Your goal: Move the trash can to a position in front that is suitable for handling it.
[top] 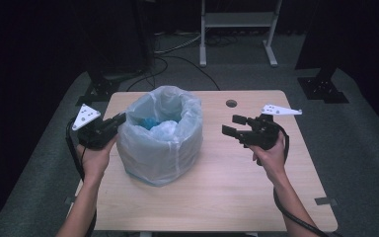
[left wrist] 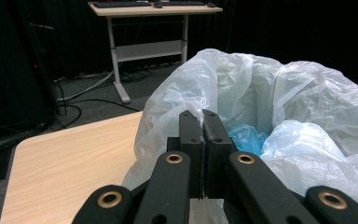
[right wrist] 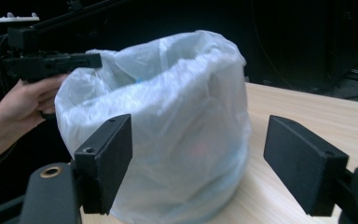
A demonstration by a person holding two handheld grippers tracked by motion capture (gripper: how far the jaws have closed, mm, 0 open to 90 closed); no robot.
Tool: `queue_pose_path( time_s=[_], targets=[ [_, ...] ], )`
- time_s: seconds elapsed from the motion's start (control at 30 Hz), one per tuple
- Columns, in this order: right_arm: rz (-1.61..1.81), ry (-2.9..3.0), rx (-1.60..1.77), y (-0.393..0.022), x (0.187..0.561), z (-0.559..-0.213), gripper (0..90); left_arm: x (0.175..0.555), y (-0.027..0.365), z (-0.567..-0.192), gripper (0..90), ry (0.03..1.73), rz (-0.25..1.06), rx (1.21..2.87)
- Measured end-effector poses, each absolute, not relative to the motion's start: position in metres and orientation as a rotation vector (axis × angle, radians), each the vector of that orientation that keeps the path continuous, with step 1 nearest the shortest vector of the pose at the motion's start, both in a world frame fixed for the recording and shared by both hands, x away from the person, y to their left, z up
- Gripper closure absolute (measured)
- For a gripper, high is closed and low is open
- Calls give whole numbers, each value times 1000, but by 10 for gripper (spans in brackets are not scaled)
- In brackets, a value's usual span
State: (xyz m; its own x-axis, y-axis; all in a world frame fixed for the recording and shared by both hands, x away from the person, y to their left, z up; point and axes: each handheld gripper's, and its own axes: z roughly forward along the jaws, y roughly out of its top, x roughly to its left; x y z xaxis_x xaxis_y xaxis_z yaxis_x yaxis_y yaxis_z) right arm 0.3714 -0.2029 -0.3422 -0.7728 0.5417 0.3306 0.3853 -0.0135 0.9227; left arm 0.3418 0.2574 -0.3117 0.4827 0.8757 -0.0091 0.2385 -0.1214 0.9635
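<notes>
A round bin lined with a translucent white plastic bag (top: 160,136) stands on the left half of the wooden table (top: 227,197). Something blue (top: 150,121) lies inside it. My left gripper (top: 121,118) is at the bag's left rim, and in the left gripper view its jaws (left wrist: 203,114) are shut on a fold of the bag's edge (left wrist: 196,108), with the blue thing (left wrist: 247,137) just beyond. My right gripper (top: 229,124) hovers to the right of the bag, open and empty. The right gripper view looks between its wide-apart jaws (right wrist: 200,149) at the bag (right wrist: 168,116) and the left gripper (right wrist: 91,59) beyond.
A small round hole (top: 231,103) sits in the table near its far edge. Beyond the table are a white desk frame (top: 237,19), black stands (top: 325,84) and cables on the grey floor (top: 177,49). The table's front half is bare wood.
</notes>
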Motion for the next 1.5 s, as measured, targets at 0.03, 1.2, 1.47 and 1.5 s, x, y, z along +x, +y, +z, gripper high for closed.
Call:
queue_pose_path(
  time_s=[0.03, 1.2, 1.47, 1.5],
  targets=[
    [1910, 2121, 1002, -198, 374, -340, 219, 341, 258, -311, 890, 971, 726, 1637],
    [1667, 2212, 957, -104, 427, -330, 362, 335, 274, -312, 891, 983, 730, 1658],
    [1539, 2105, 944, -99, 421, -327, 637, 336, 269, -307, 892, 965, 706, 1633],
    [1535, 2092, 947, -99, 421, -327, 664, 336, 268, -306, 892, 962, 700, 1633]
  ],
)
